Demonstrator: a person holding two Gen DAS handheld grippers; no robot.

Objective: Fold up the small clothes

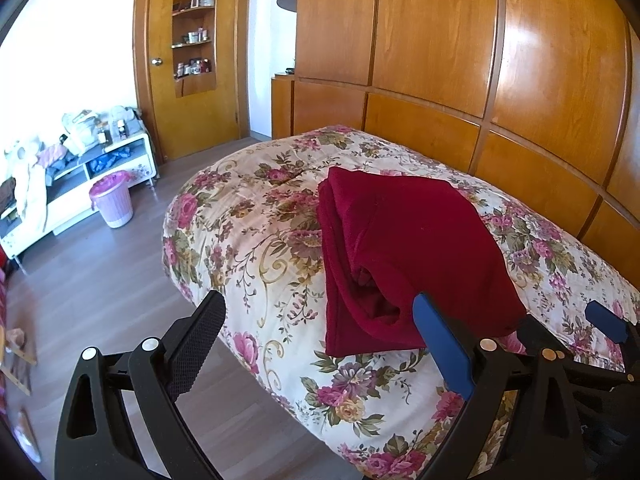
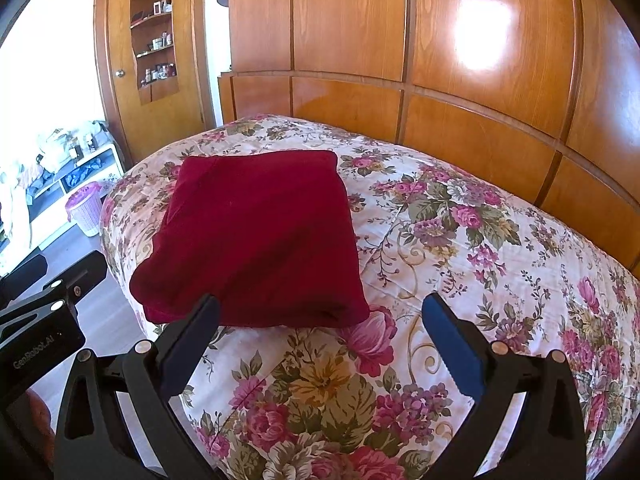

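I count one garment: a folded dark red cloth (image 2: 256, 236) lying on the floral quilt (image 2: 460, 240) of the bed, near its left edge and just ahead of me. I hold two claws. My right claw (image 2: 320, 320) has its fingers spread wide with nothing between them, its left finger just short of the cloth's near hem. My left claw (image 1: 320, 320) is likewise spread and grips nothing, its blue pad overlapping the cloth's near corner. The left view shows the bundle's open side with layers stacked and a hollow in the fold, and the blue finger of my other claw at right; the right view shows only its smooth top. One lilac wastebasket (image 1: 112, 200) stands on the grey plank floor (image 1: 100, 280) beside a white low cabinet (image 1: 80, 188); wood panelling (image 2: 440, 40) backs the bed.
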